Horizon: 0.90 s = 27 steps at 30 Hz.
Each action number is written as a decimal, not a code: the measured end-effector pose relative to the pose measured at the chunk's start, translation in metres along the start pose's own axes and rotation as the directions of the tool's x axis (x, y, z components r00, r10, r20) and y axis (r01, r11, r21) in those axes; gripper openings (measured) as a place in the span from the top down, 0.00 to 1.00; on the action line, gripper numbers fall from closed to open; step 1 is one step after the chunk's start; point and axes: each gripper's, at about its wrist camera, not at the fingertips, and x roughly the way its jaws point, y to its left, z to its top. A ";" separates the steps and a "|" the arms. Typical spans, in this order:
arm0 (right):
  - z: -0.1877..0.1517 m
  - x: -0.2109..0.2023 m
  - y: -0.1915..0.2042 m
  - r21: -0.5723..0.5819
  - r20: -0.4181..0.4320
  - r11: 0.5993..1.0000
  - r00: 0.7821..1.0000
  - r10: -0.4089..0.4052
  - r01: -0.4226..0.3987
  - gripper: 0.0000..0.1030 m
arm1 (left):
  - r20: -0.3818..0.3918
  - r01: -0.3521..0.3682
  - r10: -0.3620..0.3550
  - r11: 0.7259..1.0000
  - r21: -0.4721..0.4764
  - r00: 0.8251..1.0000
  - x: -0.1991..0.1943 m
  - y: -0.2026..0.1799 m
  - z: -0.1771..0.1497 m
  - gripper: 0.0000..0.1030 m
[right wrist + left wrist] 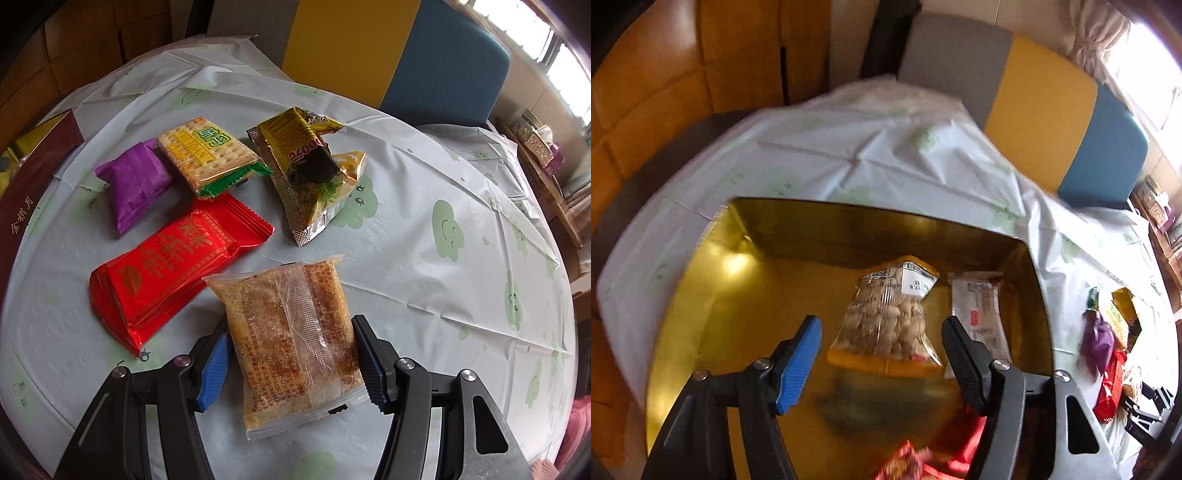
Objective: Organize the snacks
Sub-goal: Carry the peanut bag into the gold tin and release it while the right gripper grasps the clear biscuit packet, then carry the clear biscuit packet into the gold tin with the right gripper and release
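This looks like a home, most likely a dining or living room. A round table (424, 258) carries a thin plastic tablecloth (849, 147) printed with pale green smiling clouds, creased from folding. Behind it stands a cushioned bench or sofa back (1041, 122) in grey, yellow and blue panels. Warm brown wooden panelling (657, 96) lines the wall at the left. A gathered cream curtain (1097, 33) hangs beside a bright window (569, 70) at the right, and near it a low wooden shelf (543, 177) holds small household boxes. Packaged snacks (177, 258) and a gold-lined gift box (713, 295) lie on the table, as in a family room.
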 end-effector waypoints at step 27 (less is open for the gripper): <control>-0.004 -0.004 0.004 0.016 0.004 1.000 1.000 -0.026 0.026 0.41 | 0.205 0.006 -0.019 0.998 0.065 0.979 -0.115 -0.002 -0.091 0.33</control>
